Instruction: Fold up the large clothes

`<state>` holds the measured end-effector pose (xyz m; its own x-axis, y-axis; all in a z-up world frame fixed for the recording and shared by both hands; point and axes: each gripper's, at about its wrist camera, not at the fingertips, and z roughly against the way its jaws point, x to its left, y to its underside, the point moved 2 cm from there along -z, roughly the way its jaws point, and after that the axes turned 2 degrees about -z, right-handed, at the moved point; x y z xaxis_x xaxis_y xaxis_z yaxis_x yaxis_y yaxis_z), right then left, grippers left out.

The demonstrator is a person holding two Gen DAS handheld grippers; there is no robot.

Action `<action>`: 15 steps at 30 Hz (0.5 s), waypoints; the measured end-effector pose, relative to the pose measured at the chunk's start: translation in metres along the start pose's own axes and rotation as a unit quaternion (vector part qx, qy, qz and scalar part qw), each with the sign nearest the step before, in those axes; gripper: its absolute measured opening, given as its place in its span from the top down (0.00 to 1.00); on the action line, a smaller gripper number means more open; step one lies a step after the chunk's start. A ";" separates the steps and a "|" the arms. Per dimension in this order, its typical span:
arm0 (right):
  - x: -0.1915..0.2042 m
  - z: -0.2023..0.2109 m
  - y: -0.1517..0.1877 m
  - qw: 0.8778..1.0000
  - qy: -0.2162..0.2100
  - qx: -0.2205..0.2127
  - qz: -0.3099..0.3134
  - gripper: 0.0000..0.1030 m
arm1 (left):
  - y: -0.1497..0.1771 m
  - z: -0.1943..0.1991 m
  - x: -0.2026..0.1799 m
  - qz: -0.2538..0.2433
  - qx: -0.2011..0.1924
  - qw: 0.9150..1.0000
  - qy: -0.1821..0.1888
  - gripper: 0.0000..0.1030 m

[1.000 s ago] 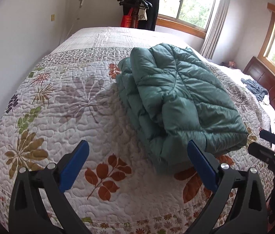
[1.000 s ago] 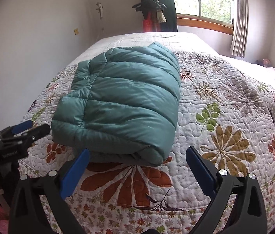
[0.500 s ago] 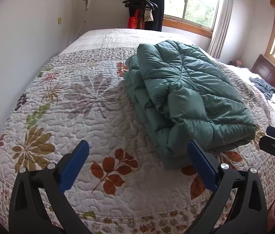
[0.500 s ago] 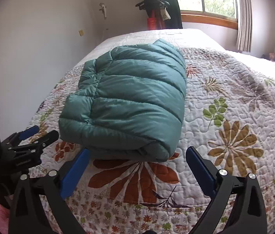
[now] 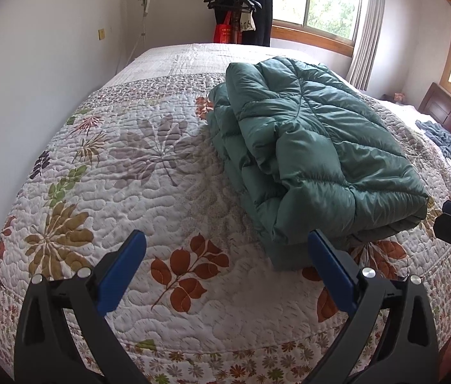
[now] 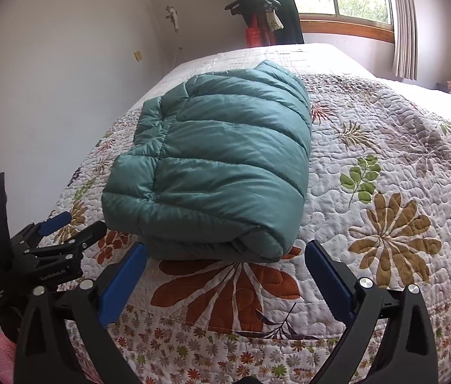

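Green puffer jacket (image 6: 216,172) folded into thick bundle, lying on quilted bedspread (image 5: 123,198) near foot edge of bed. Nearest fold edge just beyond my right gripper (image 6: 225,275); fingers spread wide, holding nothing, apart from jacket. My left gripper (image 5: 225,268) also released, empty, hovering over bare quilt left of bundle; its right finger overlaps jacket corner in view, contact unclear. Open quilt both sides of bundle. Wall close on left. Coat rack (image 5: 241,9), window (image 5: 331,0) far beyond.
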<state>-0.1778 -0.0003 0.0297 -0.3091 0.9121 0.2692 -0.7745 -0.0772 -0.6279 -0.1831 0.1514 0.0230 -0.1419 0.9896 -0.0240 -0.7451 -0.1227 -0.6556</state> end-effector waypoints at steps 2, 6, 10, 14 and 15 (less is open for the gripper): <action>0.001 -0.001 0.000 1.000 0.001 0.001 0.001 0.04 | 0.001 -0.001 0.001 0.001 0.001 1.000 0.000 0.03; 0.003 -0.003 0.000 1.000 0.001 0.004 0.005 0.04 | 0.001 -0.001 0.001 0.001 -0.001 1.000 -0.002 0.03; 0.004 -0.005 0.000 1.000 0.000 0.007 0.005 0.04 | 0.001 -0.001 0.001 0.000 0.000 1.000 -0.002 0.03; 0.005 -0.006 0.001 1.000 0.002 0.008 0.006 0.04 | 0.000 -0.001 0.001 0.000 -0.001 1.000 -0.003 0.03; 0.005 -0.006 0.001 1.000 0.002 0.008 0.006 0.04 | 0.001 -0.001 0.001 -0.001 -0.002 1.000 -0.004 0.03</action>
<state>-0.1765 0.0064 0.0261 -0.3164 0.9127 0.2587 -0.7799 -0.0950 -0.6186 -0.1828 0.1521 0.0217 -0.1462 0.9891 -0.0168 -0.7430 -0.1210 -0.6582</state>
